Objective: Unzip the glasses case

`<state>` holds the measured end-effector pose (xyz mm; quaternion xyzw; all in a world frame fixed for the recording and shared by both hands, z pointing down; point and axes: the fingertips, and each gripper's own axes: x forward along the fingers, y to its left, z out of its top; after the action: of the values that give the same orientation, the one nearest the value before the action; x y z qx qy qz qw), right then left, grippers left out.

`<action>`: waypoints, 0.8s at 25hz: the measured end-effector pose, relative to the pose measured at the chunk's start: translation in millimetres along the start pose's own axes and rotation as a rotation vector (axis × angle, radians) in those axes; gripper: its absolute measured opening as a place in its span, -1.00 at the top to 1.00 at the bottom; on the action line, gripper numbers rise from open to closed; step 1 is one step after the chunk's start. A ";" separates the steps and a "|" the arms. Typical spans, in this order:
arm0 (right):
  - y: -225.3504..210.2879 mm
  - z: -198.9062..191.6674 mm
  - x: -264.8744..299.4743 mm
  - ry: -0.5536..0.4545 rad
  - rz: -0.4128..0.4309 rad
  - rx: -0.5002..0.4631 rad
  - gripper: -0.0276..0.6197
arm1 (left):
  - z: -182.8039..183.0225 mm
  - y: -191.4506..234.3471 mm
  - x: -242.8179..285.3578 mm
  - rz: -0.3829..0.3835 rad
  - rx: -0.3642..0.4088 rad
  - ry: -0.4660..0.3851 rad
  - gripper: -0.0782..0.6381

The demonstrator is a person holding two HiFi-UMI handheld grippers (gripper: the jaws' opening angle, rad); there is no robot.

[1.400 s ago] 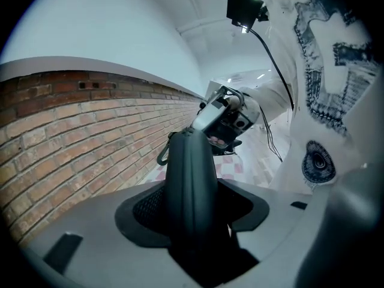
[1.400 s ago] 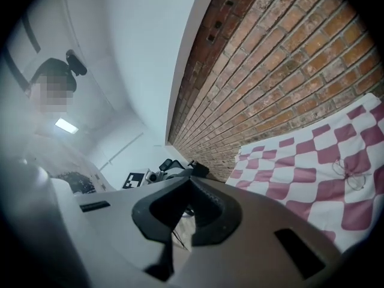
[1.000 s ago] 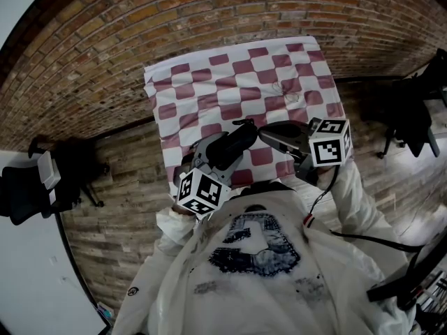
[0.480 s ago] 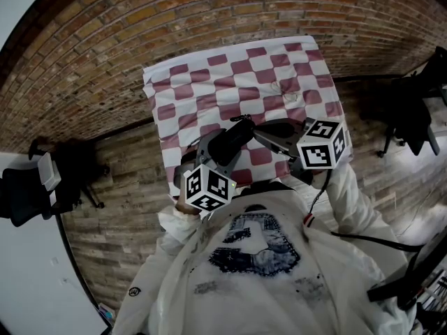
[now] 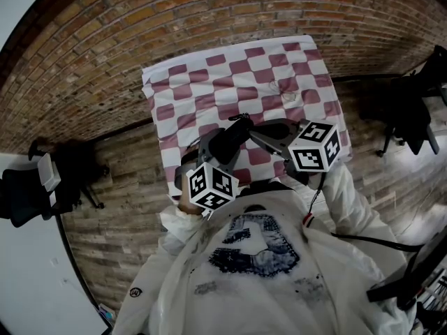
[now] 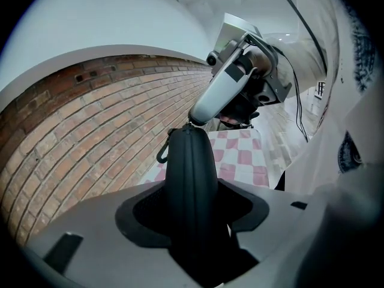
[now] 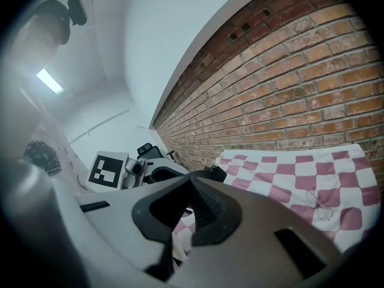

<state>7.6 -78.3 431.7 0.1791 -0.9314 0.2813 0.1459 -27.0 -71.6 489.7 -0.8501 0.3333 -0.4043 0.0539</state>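
Brick wall and floor are ringing one table (image 5: 209,82) under a pink-and-white checked cloth.

Head view:
- One pair of wire glasses (image 5: 286,89) is lying on the cloth, toward its far right.
- Two chairs are standing on the floor, one at the left edge (image 5: 31,187) and one at the right (image 5: 412,114).
- One person in a white jacket (image 5: 244,271) is holding two grippers over the table's near edge.
- Left gripper (image 5: 220,149) is clamping one black case (image 5: 234,137) in the air above the cloth.
- The case's long axis is running from lower left to upper right, with its far end pointing at the right gripper (image 5: 248,124), whose tips are meeting that end.

Left gripper view:
- Both jaws are pressing on the flanks of the case (image 6: 191,173).
- It is standing edge-on, seam facing the camera, with its long axis running straight away along the jaws.
- One small clip loop (image 6: 162,155) is hanging off the left of the far end.
- Right gripper's tips (image 6: 193,120) are touching the top of that end; whether they are pinching a zip pull, I cannot tell.

Right gripper view:
- The right jaws are sitting pressed together, no gap between them.
- The case's dark end (image 7: 213,173) is showing just past the tips.
- The glasses (image 7: 318,203) are lying on the cloth beyond, well apart from both grippers.
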 end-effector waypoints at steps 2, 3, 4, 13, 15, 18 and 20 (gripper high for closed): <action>-0.3 -0.4 0.1 0.002 -0.005 -0.003 0.88 | -0.1 -0.2 0.5 0.004 0.000 0.006 0.07; -0.3 -0.6 -0.1 0.003 -0.007 -0.005 0.88 | 0.1 -0.4 0.7 0.006 0.000 0.008 0.07; -0.2 -0.6 -0.4 0.003 -0.008 -0.007 0.88 | 0.6 -0.5 0.8 0.007 -0.001 0.010 0.07; -5.8 0.9 -3.9 -0.004 -0.024 -0.006 0.88 | 6.3 -1.1 5.7 0.020 -0.025 0.007 0.07; -8.3 0.8 -3.6 -0.002 -0.032 -0.009 0.87 | 6.8 -0.8 7.5 0.022 -0.033 0.004 0.06; -9.6 1.7 -4.8 -0.008 -0.035 -0.026 0.87 | 9.3 -1.2 9.0 0.020 -0.052 -0.011 0.06; -9.8 3.1 -7.1 -0.013 -0.028 -0.027 0.87 | 11.6 -0.5 9.5 0.020 -0.074 -0.023 0.06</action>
<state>17.5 -85.9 431.2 0.1920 -0.9334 0.2656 0.1459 -14.0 -79.1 488.3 -0.8527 0.3557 -0.3815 0.0300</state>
